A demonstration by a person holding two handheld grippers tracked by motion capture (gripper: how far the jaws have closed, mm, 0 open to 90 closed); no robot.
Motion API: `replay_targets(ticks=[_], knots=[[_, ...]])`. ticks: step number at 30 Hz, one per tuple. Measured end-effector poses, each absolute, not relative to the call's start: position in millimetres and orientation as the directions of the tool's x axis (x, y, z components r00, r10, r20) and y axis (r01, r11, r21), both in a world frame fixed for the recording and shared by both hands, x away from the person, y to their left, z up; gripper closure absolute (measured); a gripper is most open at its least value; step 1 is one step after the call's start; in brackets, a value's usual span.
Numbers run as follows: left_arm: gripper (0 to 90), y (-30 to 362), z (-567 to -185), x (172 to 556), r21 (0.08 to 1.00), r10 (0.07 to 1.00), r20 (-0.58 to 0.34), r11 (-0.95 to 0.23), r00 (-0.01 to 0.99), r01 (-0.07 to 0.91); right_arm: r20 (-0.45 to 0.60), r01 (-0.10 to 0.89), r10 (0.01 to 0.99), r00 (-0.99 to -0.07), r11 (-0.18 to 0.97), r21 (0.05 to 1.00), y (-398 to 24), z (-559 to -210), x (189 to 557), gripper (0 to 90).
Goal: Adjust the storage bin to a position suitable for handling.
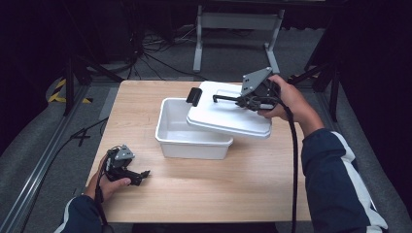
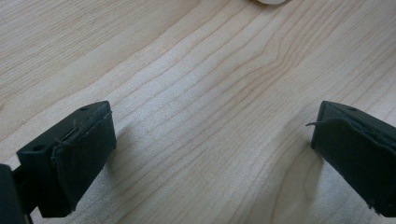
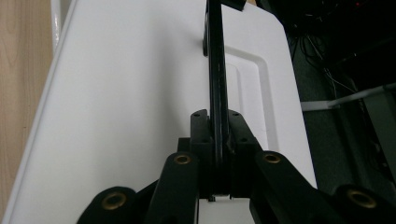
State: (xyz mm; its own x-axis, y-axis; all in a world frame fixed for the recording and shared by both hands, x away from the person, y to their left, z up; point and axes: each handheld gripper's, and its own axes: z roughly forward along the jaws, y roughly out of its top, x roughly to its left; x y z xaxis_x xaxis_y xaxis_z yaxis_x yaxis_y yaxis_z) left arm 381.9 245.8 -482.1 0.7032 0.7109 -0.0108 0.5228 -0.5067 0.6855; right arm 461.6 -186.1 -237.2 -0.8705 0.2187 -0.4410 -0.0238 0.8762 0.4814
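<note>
A white plastic bin [image 1: 192, 131] stands on the wooden table [image 1: 204, 194]. Its white lid [image 1: 228, 114] hangs tilted over the bin's right half, leaving the left part of the bin uncovered. My right gripper [image 1: 245, 101] is shut on the lid's black handle [image 1: 226, 98]; in the right gripper view the handle [image 3: 215, 70] runs straight up from between the closed jaws across the lid [image 3: 116, 116]. A black latch [image 1: 194, 96] sticks out at the lid's left end. My left gripper [image 1: 141, 175] rests on the table at the front left, its jaws wide open over bare wood [image 2: 205, 121].
The table's far edge lies just behind the bin. Beyond it are a grey floor with cables [image 1: 155, 53] and a white metal stand [image 1: 238, 22]. A dark frame post [image 1: 70, 82] stands at the left.
</note>
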Motion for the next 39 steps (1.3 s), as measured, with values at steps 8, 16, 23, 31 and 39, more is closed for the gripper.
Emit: replay_targets(ticks=[8,16,23,31,39], knots=[[0.3,245,-482,381,0.686,0.716,-0.020,-0.498,0.698,0.531,-0.444,0.006,0.261,-0.857,0.867,0.498,-213,-234,458,84.4],[0.3,246,-483,380,0.690,0.723,-0.016,-0.492,0.691,0.531,-0.439,0.020,0.294,-0.849,0.848,0.530,-237,-231,453,84.4],[0.4,246,-483,381,0.690,0.722,-0.011,-0.495,0.692,0.528,-0.441,0.044,0.330,-0.835,0.838,0.544,-260,-230,449,84.4],[0.4,246,-483,380,0.689,0.724,-0.017,-0.491,0.690,0.533,-0.438,0.070,0.369,-0.820,0.823,0.563,-286,-230,444,84.4],[0.4,246,-483,380,0.687,0.723,-0.015,-0.494,0.691,0.532,-0.430,0.109,0.404,-0.807,0.819,0.563,-306,-234,441,84.5]])
